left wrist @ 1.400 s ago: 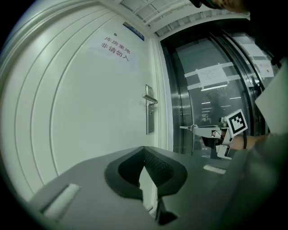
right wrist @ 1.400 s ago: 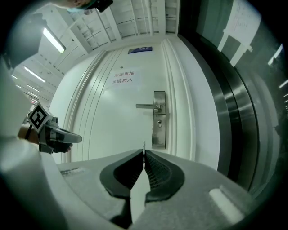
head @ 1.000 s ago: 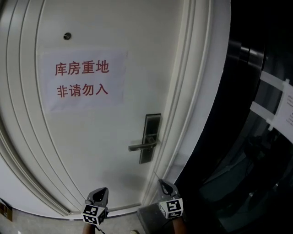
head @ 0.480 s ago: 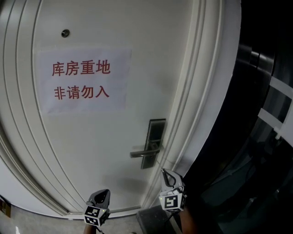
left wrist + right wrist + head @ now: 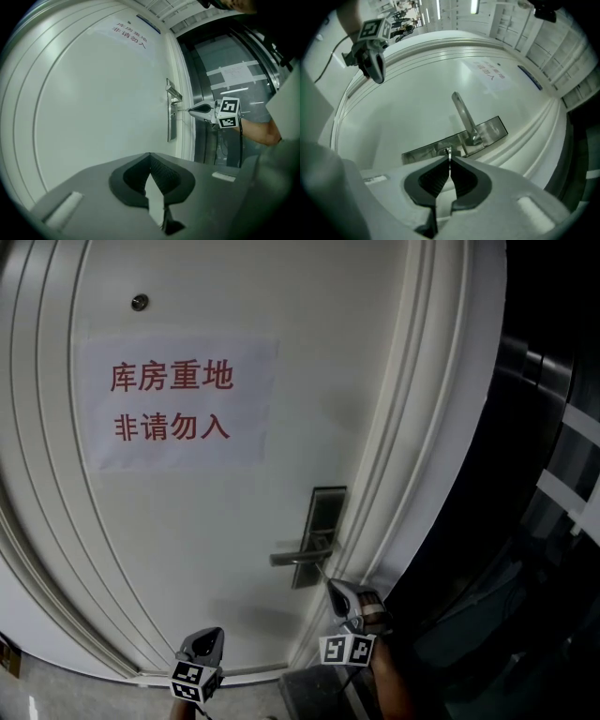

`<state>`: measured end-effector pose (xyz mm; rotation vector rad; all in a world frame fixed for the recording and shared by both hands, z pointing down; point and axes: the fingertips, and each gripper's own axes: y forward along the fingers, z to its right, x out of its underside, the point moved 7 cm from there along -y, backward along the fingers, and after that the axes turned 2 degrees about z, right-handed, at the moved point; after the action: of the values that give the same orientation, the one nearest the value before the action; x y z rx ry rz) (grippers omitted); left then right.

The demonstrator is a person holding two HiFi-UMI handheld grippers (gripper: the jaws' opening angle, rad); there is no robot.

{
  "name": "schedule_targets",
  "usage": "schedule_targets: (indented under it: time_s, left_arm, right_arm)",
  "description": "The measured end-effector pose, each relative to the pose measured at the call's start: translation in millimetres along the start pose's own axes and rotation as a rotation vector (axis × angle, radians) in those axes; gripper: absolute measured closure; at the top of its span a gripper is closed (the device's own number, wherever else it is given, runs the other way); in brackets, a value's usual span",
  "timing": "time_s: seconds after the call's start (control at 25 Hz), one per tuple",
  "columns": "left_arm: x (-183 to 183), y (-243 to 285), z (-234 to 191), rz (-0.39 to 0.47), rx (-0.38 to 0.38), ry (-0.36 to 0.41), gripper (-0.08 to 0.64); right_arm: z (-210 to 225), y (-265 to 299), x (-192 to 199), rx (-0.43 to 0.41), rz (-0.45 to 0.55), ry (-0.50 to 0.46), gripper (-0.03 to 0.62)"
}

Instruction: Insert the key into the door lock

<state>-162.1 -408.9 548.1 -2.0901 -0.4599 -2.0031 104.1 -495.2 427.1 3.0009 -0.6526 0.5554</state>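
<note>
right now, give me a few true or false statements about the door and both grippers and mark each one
1. The right gripper is shut on a key. True.
2. The left gripper grips the lever handle. False: it sits low, apart from the handle, with nothing between its jaws.
3. A paper sign with red characters is on the door, higher than the handle. True.
4. The handle's lever points straight up. False: in the head view it lies roughly level, reaching left from the lock plate.
</note>
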Motion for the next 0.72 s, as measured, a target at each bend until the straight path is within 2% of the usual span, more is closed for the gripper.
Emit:
schedule_targets:
  time_s: [0.24,0.72]
  left_arm:
    - [1.7,0.1,-3.0,-0.003,-0.009,-0.003,0.557]
    - [4.2,0.6,-8.8,0.001,-0.027,-0.016,0.557]
  right_arm:
    - [-8.7,9.6,2.6,0.001,-0.027,-0.139,0.583]
    - [-11.1,18.9,5.8,-0.009,-0.047,-0.21,0.583]
